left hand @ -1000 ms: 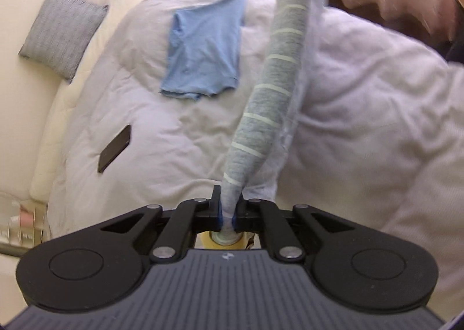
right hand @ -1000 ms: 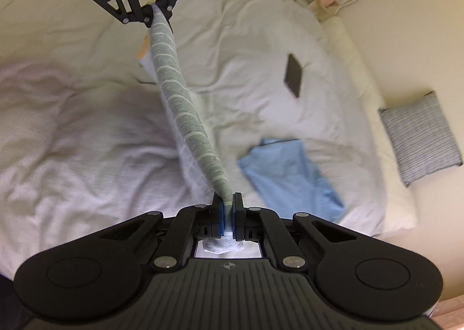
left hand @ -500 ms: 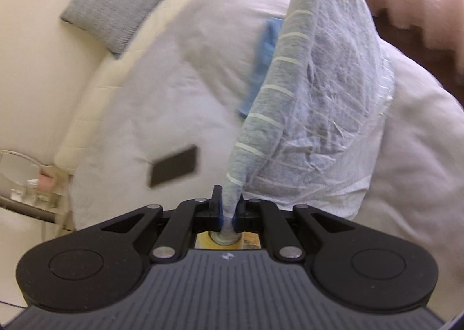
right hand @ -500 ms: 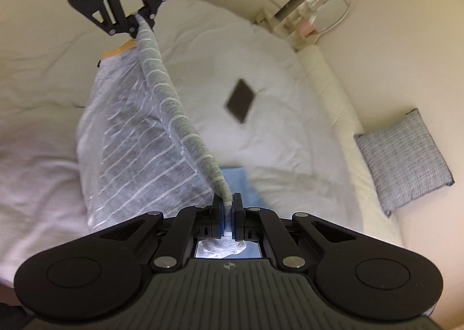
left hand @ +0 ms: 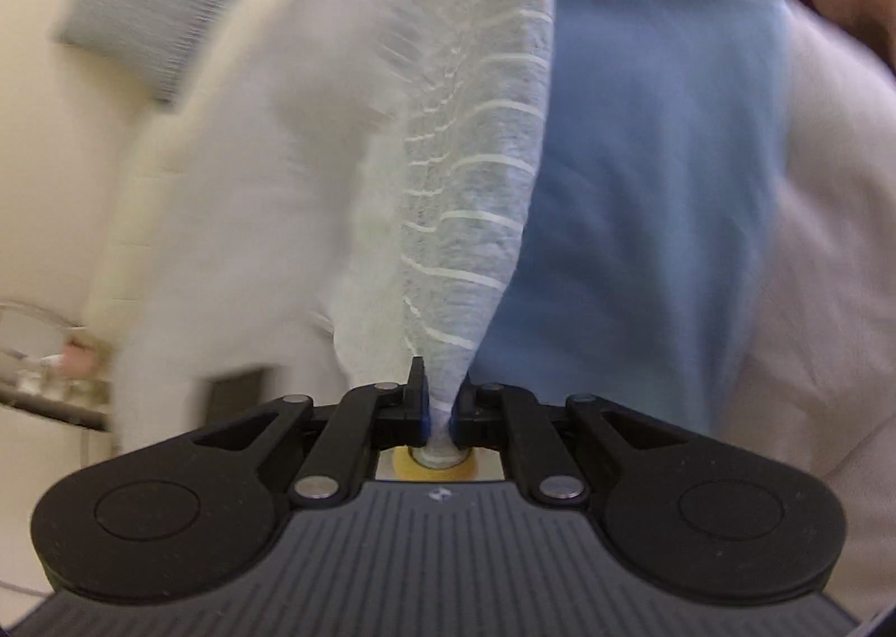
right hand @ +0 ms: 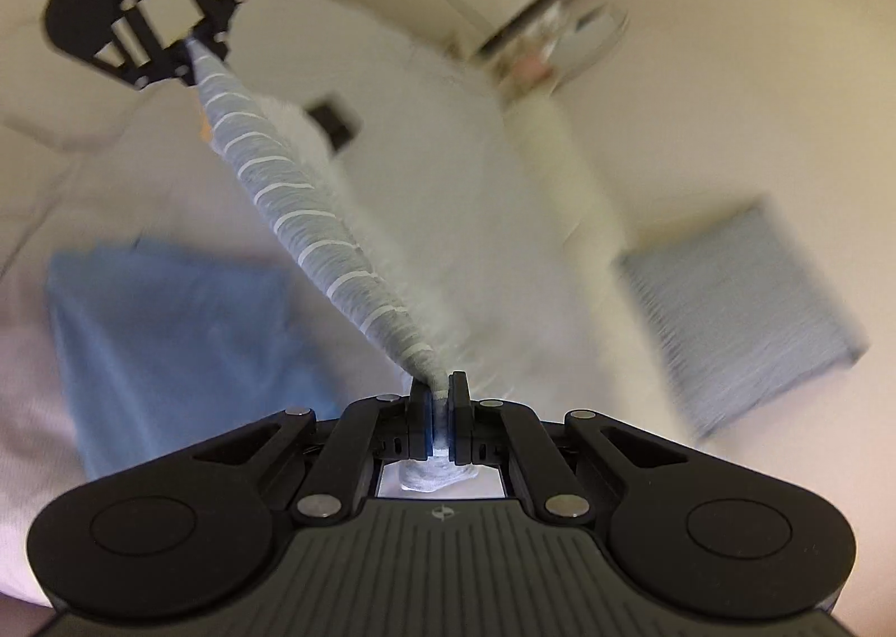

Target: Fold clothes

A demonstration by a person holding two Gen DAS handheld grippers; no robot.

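My left gripper [left hand: 439, 407] pinches one end of the grey striped garment [left hand: 476, 178]; its jaws have just been opening a touch, yet the cloth is still bunched between them. My right gripper [right hand: 439, 413] stays clamped tight on the other end. Half a second ago the garment hung open like a sheet; now it is pulled into a taut rope between my hands, above the white duvet [right hand: 425, 178] and beside the folded blue shirt [right hand: 179, 346]. I judge that I am carrying it over to lay it down.
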